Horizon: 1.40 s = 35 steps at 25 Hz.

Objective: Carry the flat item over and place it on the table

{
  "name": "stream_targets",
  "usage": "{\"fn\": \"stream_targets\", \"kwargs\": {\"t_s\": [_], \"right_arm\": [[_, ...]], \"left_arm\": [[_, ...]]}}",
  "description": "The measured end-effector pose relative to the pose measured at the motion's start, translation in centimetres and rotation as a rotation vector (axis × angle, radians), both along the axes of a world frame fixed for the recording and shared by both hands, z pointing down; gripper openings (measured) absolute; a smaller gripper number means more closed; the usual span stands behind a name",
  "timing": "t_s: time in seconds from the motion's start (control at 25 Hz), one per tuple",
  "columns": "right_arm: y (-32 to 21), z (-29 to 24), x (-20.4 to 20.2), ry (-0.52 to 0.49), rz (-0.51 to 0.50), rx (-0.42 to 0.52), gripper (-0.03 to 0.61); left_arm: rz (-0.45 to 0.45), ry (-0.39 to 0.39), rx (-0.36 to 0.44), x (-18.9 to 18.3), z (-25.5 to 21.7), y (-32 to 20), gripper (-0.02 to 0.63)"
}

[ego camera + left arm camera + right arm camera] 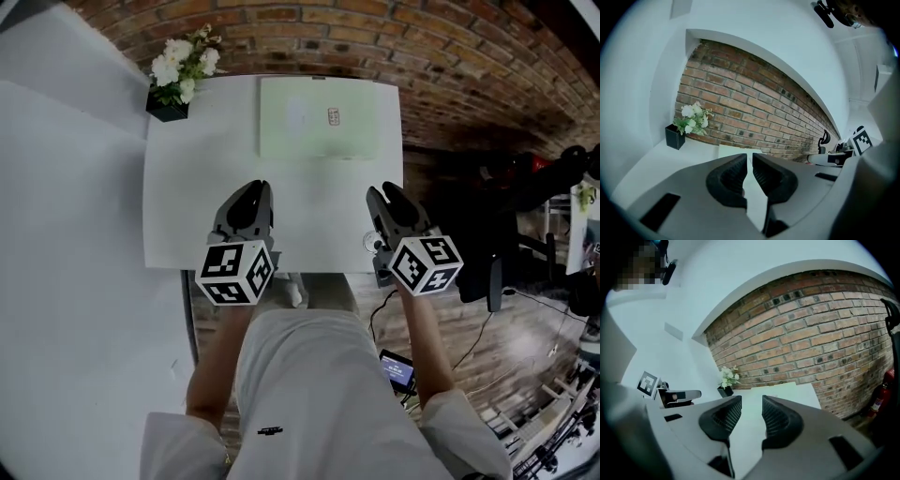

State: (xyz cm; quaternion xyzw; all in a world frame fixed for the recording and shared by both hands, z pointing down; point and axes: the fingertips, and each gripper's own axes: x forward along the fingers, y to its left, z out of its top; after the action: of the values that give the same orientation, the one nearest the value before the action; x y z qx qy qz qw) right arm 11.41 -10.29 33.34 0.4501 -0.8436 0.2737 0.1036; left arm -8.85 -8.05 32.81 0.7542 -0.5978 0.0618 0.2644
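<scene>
- A flat item (319, 117) is being shown as a thin, pale green rectangle with a small reddish mark near its middle.
- It is lying flat on the far part of the table (187, 206), with its long edges running across the head view.
- It is being seen well beyond the fingertips of the left gripper (261, 186) and the right gripper (382, 188), ahead of the gap between the two, and is being touched by neither.
- The table is being shown as a white rectangular top, with its near part appearing beneath both pairs of fingers.
</scene>
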Motion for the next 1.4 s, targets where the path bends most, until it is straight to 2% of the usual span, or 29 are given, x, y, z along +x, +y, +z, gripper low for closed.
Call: {"fn": "stream_targets", "kwargs": {"t_s": [0.32, 0.72, 0.8, 0.96, 1.24, 1.4], "right_arm": [[4.2, -4.5, -1.6, -0.001, -0.094, 0.082, 0.136], [10.1, -8.0, -4.7, 0.026, -0.202, 0.183, 0.109], [10.9, -8.3, -5.4, 0.005, -0.208, 0.194, 0.090], [12.0, -9.4, -6.1, -0.107, -0.193, 0.223, 0.049], [12.6, -8.7, -7.5, -0.053, -0.216, 0.201, 0.041], [13.0, -8.4, -8.8, -0.054, -0.245, 0.191, 0.041]], "left_arm": [[-0.001, 0.027, 0.045, 1.2, -3.5, 4.5, 0.049], [0.031, -0.008, 0.096, 2.5, -6.5, 8.3, 0.049], [0.036, -0.010, 0.106, 2.4, -6.8, 8.8, 0.048], [0.048, -0.011, 0.127, 2.6, -7.3, 10.3, 0.041], [0.103, -0.029, 0.106, 4.1, -6.4, 11.8, 0.040], [0.094, -0.030, 0.116, 3.8, -6.4, 11.6, 0.038]]}}
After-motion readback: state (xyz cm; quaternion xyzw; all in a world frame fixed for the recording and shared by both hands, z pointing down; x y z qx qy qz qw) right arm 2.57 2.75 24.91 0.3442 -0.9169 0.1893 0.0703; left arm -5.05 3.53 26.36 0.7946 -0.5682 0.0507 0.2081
